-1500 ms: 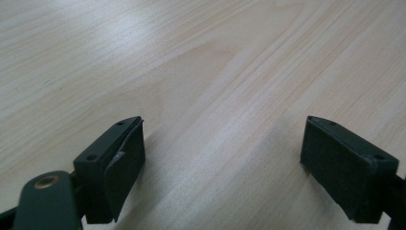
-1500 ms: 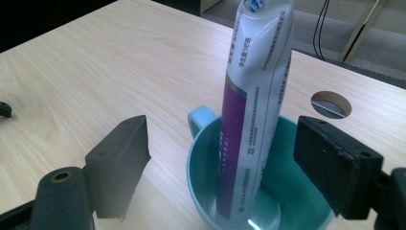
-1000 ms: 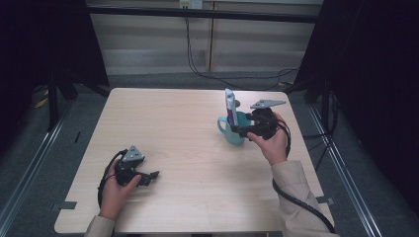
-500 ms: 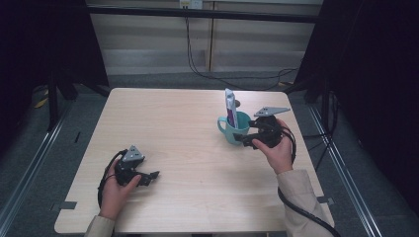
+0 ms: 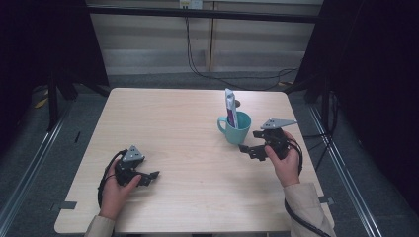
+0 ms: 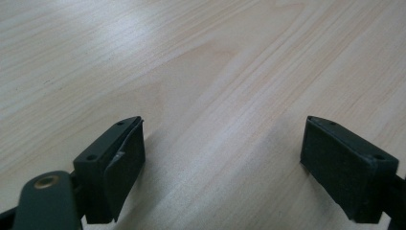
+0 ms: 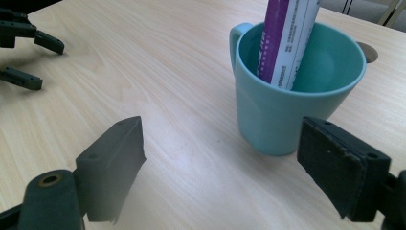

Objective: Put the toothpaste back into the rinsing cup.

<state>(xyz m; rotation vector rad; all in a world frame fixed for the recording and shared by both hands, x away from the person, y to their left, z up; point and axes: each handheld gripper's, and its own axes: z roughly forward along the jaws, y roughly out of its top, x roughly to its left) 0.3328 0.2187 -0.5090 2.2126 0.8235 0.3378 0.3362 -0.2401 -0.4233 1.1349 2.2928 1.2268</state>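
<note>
A teal mug [image 5: 236,127] [image 7: 287,93] stands upright on the right half of the wooden table [image 5: 183,123], handle toward the left. A purple and white tube [image 5: 230,107] [image 7: 287,38] leans inside it, sticking out above the rim. My right gripper [image 5: 249,149] [image 7: 222,165] is open just in front of the mug, apart from it, with nothing between its jaws. My left gripper [image 5: 150,177] [image 6: 222,158] rests open at the table's near left over bare wood, jaws empty.
A round cable hole [image 5: 237,103] [image 7: 367,51] lies in the table behind the mug. Black frame posts and dark curtains flank the table. Cables [image 5: 207,74] trail on the floor beyond the far edge. The left gripper [image 7: 24,52] shows far off in the right gripper view.
My right gripper has drawn back from the mug toward the near edge and stands open. The mug with the tube stays upright. The left gripper has not moved.
</note>
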